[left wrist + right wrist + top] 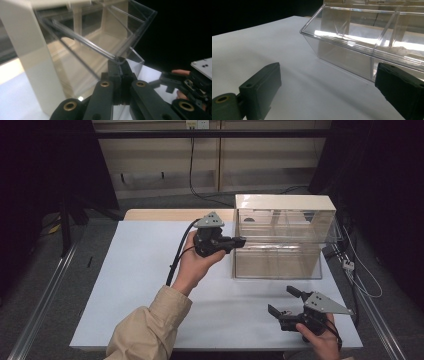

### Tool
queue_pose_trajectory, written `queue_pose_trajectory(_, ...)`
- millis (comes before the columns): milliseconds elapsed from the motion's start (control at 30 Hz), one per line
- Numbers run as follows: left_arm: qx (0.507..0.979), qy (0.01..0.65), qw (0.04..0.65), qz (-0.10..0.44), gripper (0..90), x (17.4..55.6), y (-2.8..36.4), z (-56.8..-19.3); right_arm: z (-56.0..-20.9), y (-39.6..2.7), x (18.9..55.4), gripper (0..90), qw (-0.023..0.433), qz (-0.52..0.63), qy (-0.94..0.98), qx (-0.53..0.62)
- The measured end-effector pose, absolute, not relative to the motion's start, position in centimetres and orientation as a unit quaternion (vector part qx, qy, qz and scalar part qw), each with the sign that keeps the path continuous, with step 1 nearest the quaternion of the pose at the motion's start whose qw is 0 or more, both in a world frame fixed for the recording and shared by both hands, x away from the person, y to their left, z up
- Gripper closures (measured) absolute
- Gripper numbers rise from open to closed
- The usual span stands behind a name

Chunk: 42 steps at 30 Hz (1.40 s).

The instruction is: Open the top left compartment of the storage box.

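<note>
In the high view's centre, the left gripper (241, 240) has its jaws pressed together at the left edge of the clear plastic box (280, 237), pinching the box's thin front corner. The box stands on the white tabletop (145, 270), right of centre. At lower right, the right gripper (284, 301) rests with jaws spread wide, holding nothing.

A left gripper (239, 240), fingers together at the near-left corner of a clear plastic box (280, 237), while the right gripper (286, 301) (fingers spread wide) rests low over the white table (140, 285), well apart.
</note>
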<state>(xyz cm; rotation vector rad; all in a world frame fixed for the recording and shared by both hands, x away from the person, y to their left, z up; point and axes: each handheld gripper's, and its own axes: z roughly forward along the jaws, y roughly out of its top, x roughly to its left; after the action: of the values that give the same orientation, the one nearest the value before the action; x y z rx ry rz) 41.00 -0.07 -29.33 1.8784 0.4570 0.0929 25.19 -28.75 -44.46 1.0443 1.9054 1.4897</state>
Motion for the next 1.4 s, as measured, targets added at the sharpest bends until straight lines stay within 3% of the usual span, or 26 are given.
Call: queue_pose_trajectory(1400, 0.800, 0.199, 0.564, 0.055, 90.0, 43.9, -0.9, -25.5, -44.5, -29.0, 25.6, 6.6, 0.217, 0.531, 0.722, 0.388)
